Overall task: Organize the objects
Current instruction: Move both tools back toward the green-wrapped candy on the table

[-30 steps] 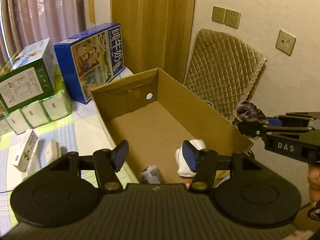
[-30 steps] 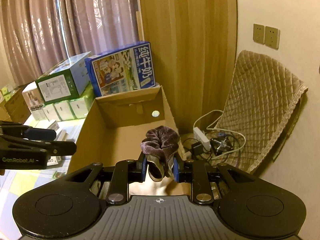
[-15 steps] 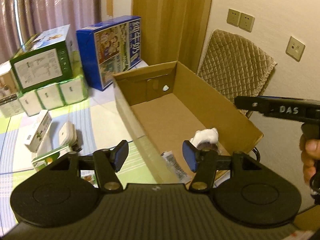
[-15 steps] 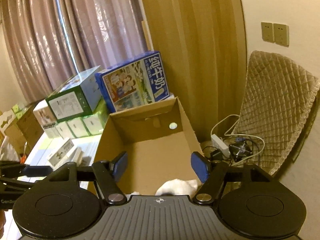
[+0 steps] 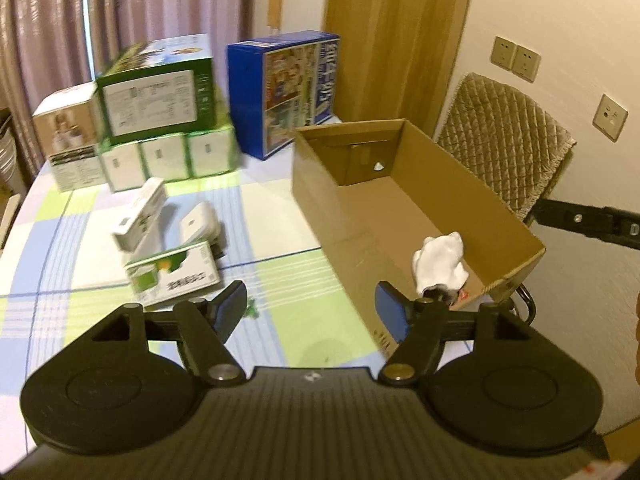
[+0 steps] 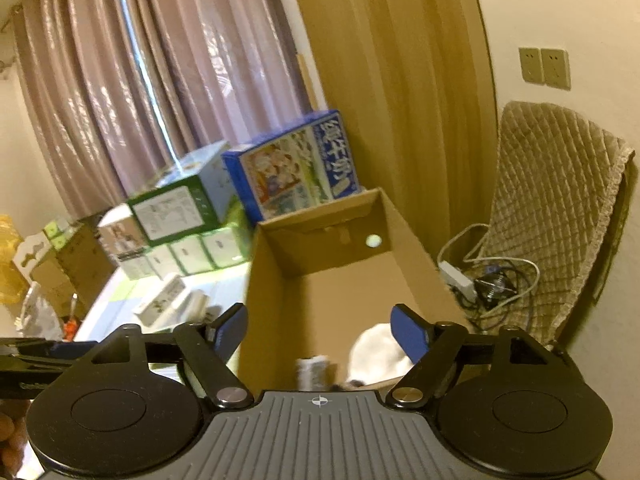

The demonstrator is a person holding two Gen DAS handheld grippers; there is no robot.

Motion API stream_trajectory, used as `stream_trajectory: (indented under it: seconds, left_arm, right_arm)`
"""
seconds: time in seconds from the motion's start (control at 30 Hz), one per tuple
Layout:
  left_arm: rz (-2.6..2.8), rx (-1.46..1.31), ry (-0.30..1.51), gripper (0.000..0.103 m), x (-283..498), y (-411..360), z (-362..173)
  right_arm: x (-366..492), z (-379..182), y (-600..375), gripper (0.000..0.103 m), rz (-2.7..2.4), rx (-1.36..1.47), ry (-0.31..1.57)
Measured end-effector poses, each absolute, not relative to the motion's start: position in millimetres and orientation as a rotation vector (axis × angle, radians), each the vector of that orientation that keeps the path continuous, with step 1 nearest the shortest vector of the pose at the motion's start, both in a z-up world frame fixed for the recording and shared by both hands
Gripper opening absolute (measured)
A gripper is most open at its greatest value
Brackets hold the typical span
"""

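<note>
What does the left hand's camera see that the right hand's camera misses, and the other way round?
Only the left wrist view shows the green-and-white carton lying flat on the checked tablecloth. Only the right wrist view shows the power strip and cables on the floor. Both show the cardboard box, the white cloth in it, and the blue carton.

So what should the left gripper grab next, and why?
Probably the green carton. The left gripper is open and empty, and that carton lies closest in front of it on the table, outside the box, which already holds a white cloth.
</note>
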State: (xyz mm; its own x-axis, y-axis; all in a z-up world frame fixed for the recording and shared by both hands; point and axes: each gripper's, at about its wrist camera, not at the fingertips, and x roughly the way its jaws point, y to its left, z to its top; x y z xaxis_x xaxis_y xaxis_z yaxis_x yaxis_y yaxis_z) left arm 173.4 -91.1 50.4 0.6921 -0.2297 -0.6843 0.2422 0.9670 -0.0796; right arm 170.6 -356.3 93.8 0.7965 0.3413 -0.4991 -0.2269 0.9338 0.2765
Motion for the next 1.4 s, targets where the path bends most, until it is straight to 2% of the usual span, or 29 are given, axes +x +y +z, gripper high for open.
stream_trajectory:
  seconds: [0.13, 0.2, 0.37, 0.43, 0.6, 0.73, 1.4]
  left_arm:
    - [-0.22, -0.003, 0.764, 0.074, 154.6, -65.6, 52.1]
    - [-0.197, -0.011, 0.762, 0.077, 145.4, -50.7, 52.8]
    - [-0.126, -0.015, 0.765, 0.081, 124.8, -11.6, 51.8]
    - [-0.098, -0.015, 0.764, 0.088, 118.4, 2.7, 50.9]
    - [-0.055, -0.004, 0.766, 0.092, 106.9, 26.3, 50.9]
    - [-0.046, -0.012, 0.759, 0.101, 100.4, 36.2, 50.6]
    - [0.01, -0.032, 0.746, 0.102, 83.3, 66.8, 53.0]
  right_arm:
    - [154.0, 99.2, -337.3, 0.086, 0.336, 0.224, 0.555]
    - [145.1, 100.0, -326.7, 0.094, 0.347, 0.218, 0.546]
    - [129.8, 98.4, -296.9, 0.101, 0.406, 0.176, 0.552]
    - [124.2, 96.4, -285.1, 0.101, 0.426, 0.154, 0.555]
    - [113.5, 85.1, -261.6, 0.101, 0.462, 0.131, 0.583]
    - [107.1, 77.2, -249.8, 0.101, 0.479, 0.117, 0.6]
    - [86.4, 71.0, -198.9, 0.101, 0.549, 0.022, 0.605]
